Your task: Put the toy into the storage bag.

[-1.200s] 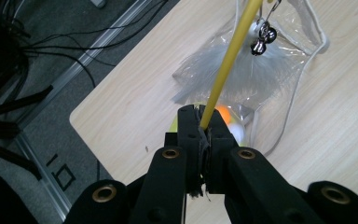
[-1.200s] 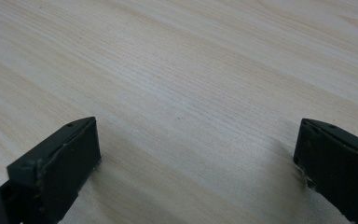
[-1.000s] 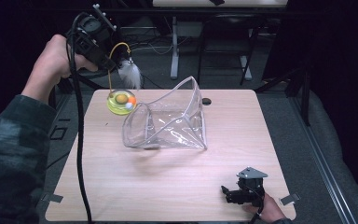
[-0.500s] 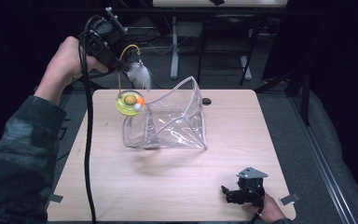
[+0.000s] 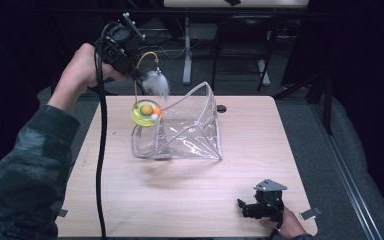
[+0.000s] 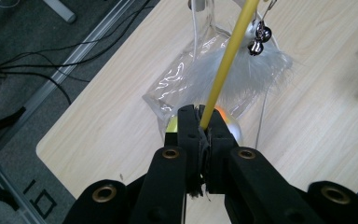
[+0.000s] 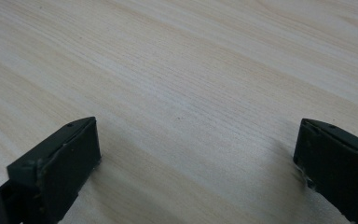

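High view looks forward and down over the pale wooden table [image 5: 190, 195]; left gripper view looks steeply down on it; right gripper view skims it closely.

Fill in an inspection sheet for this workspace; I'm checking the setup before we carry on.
Surface: wooden table, bare around the bag.
Job's things: cat toy, a yellow dish with a ball, a curved yellow wire and a white feather, hanging over the open mouth of a clear plastic bag.
Clutter: small dark spot near the far table edge.
Grippers: left tool shut on the wire; right tool open, resting on the table near its front right corner.
Cables: black cable trails from the left tool across the table; more on the floor.
Surroundings: dark room, table legs behind.
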Demonstrator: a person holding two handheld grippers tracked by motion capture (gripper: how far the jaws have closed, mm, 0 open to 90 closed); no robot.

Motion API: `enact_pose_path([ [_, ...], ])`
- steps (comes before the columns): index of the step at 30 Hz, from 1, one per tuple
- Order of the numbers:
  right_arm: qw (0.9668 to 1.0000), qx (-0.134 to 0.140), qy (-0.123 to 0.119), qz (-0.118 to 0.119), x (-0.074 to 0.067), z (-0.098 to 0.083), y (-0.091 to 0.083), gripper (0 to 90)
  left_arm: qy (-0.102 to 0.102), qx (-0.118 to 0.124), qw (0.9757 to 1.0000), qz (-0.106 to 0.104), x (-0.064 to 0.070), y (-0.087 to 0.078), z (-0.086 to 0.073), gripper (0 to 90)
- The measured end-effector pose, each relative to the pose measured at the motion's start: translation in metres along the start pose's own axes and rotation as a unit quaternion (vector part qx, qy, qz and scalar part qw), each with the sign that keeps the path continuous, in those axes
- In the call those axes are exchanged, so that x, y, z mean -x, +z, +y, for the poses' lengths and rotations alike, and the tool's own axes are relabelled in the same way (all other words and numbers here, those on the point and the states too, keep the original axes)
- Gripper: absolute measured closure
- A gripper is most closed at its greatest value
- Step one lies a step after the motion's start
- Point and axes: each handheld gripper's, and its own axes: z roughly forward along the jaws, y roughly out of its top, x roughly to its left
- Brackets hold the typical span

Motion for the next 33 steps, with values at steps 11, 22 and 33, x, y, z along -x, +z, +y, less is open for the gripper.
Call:
enact_pose_path([
  [11,1.0000,0.000,0.000,0.000,0.000,0.000,0.000,0.0,0.013,-0.005,0.9997,-0.020,0.008,0.020,0.007,88.0],
  [22,1.0000,0.000,0.000,0.000,0.000,0.000,0.000,0.0,0.018,-0.014,0.9990,-0.038,0.014,0.040,0.011,88.0],
  [33,1.0000,0.000,0.000,0.000,0.000,0.000,0.000,0.0,0.020,-0.021,0.9983,-0.050,0.019,0.059,0.014,88.0],
])
